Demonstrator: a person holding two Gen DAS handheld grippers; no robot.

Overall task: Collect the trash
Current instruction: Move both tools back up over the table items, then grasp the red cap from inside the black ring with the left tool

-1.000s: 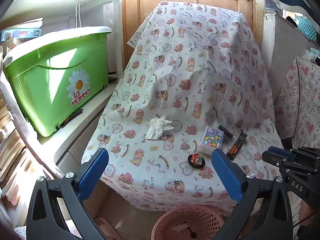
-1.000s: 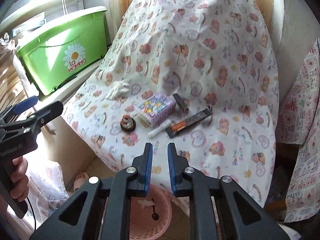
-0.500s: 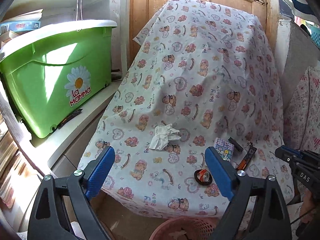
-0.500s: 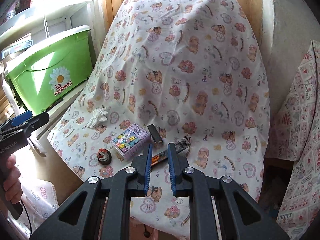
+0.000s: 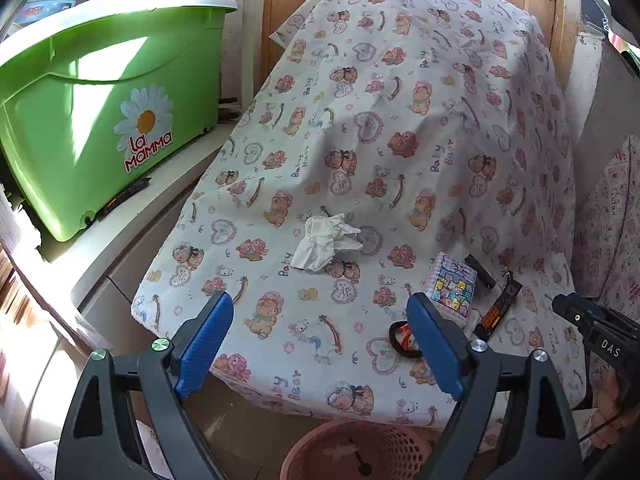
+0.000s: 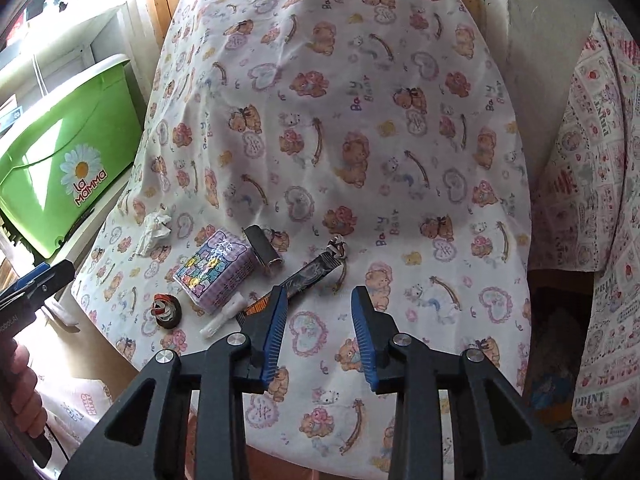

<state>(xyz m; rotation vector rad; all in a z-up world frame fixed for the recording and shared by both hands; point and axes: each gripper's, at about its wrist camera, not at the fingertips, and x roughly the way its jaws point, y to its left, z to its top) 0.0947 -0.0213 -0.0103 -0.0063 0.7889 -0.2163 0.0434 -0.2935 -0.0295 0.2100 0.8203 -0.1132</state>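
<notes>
Where print is legible, you get "La MAMMA" in red under a daisy on the lime-green plastic tub with white lid (image 5: 100,128) at far left, "Baby Bear" repeated over the white teddy-bear-print cloth (image 5: 400,140) draped on the table, "DAS" on the black body of your right gripper (image 6: 320,316) as the left camera sees it, and "PRINT" on the patchwork fabric (image 6: 600,240) hanging at right. Your left gripper (image 5: 320,344) has jaws wide and closing, nothing between them but cloth below. Right gripper's jaws are partly apart and opening, also holding nothing. Trash lies on the cloth: crumpled white tissue (image 5: 324,240) mid-left; pastel printed tissue pack (image 6: 216,268), small black box (image 6: 262,250), long dark wrapper with orange end (image 6: 304,278), white paper roll (image 6: 224,316) and black ring with red-white scrap (image 6: 166,310) clustered near right. Wrapper text is too small to read. Pink perforated plastic basket (image 5: 360,452) on the near floor is cut off by the frame edge.
</notes>
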